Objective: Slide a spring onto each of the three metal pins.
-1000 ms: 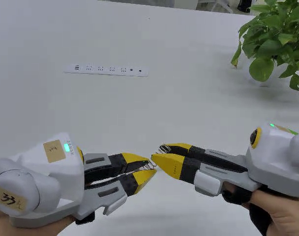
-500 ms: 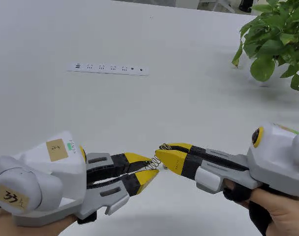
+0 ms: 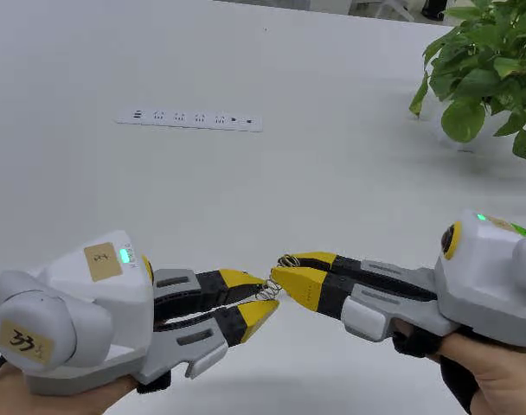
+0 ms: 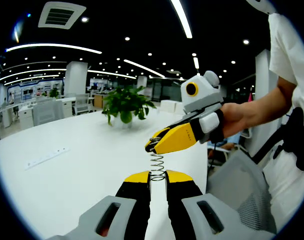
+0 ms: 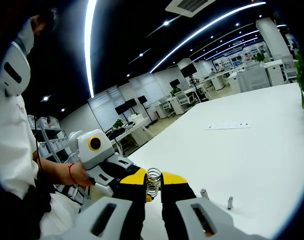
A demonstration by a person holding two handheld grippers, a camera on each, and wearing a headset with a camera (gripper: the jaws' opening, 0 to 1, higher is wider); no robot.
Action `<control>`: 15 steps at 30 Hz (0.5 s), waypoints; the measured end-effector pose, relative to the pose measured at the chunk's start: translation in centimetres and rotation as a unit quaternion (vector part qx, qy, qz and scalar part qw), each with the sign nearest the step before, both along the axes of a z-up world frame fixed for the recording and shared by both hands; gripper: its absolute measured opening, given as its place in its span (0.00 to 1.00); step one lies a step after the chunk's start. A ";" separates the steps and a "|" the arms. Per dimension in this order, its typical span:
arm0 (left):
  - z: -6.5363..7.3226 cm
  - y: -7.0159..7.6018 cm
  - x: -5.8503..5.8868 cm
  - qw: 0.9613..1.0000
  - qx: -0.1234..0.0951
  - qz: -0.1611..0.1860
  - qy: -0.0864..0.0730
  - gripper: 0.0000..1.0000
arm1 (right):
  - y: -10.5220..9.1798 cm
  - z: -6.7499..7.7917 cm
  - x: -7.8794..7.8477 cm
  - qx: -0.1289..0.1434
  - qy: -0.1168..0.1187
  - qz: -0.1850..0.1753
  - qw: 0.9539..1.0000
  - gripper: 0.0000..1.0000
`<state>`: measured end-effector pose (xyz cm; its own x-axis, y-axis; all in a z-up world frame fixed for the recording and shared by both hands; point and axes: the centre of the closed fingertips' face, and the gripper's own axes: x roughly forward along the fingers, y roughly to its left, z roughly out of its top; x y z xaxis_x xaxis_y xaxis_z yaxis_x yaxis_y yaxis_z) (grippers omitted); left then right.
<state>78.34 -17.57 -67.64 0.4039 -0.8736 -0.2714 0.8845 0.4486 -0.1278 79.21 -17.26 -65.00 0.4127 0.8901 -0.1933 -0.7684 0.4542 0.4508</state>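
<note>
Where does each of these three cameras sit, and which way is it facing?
Head view: on the headset, looking forward and down at the table; left gripper, right gripper and a hand show.
Left gripper view: on the left gripper, looking along its jaws at the spring, with the right gripper and the person's arm beyond.
Right gripper view: on the right gripper, looking at the left gripper across the spring; two pins stand nearby.
Shared: the gripper views face each other; all three show the power strip.

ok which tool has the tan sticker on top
The left tool, at lower left in the head view: a tan sticker sits on its white body. The right tool shows none; both hold the spring.
</note>
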 end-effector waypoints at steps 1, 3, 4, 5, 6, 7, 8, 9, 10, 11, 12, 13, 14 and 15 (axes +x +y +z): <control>0.0 0.0 0.0 1.000 -0.001 0.000 0.002 0.11 | 0.0 0.0 0.0 -0.004 -0.003 0.002 1.000 0.11; -0.1 -0.1 -0.1 1.000 0.001 -0.001 0.003 0.11 | 0.0 0.1 0.0 -0.008 -0.008 0.004 1.000 0.11; -0.2 -0.1 -0.1 1.000 0.003 -0.001 0.003 0.11 | 0.0 0.1 0.0 -0.009 -0.009 0.004 1.000 0.11; -0.3 -0.1 -0.1 1.000 0.005 -0.001 0.004 0.12 | 0.0 0.1 0.0 -0.010 -0.009 0.005 1.000 0.11; -0.4 0.0 -0.1 1.000 0.007 -0.001 0.005 0.12 | 0.0 0.1 0.0 -0.012 -0.012 0.006 1.000 0.11; -0.5 0.0 -0.1 1.000 0.007 -0.001 0.006 0.13 | 0.0 0.1 0.0 -0.014 -0.015 0.007 1.000 0.11; -0.5 0.0 -0.1 1.000 0.006 0.000 0.007 0.13 | 0.0 0.1 0.0 -0.017 -0.017 0.009 1.000 0.11; -0.5 0.0 -0.2 1.000 0.005 0.000 0.008 0.13 | 0.1 0.1 -0.1 -0.019 -0.019 0.010 1.000 0.11; -0.5 0.0 -0.2 1.000 0.005 -0.001 0.009 0.13 | 0.1 0.0 -0.1 -0.021 -0.021 0.012 0.999 0.11; -0.5 0.0 -0.2 1.000 0.006 -0.002 0.009 0.13 | 0.1 0.0 -0.1 -0.024 -0.023 0.013 0.999 0.11; -0.6 0.0 -0.2 1.000 0.007 -0.002 0.010 0.13 | 0.1 0.0 -0.1 -0.025 -0.025 0.014 0.999 0.11; -0.6 -0.1 -0.2 1.000 0.006 -0.002 0.011 0.13 | 0.1 0.0 -0.1 -0.025 -0.027 0.015 0.999 0.11; -0.6 -0.1 -0.3 1.000 0.006 -0.002 0.012 0.13 | 0.1 0.1 -0.1 -0.026 -0.029 0.015 0.999 0.11; -0.7 -0.1 -0.3 1.000 0.006 -0.002 0.013 0.13 | 0.2 0.1 -0.1 -0.026 -0.031 0.016 0.999 0.11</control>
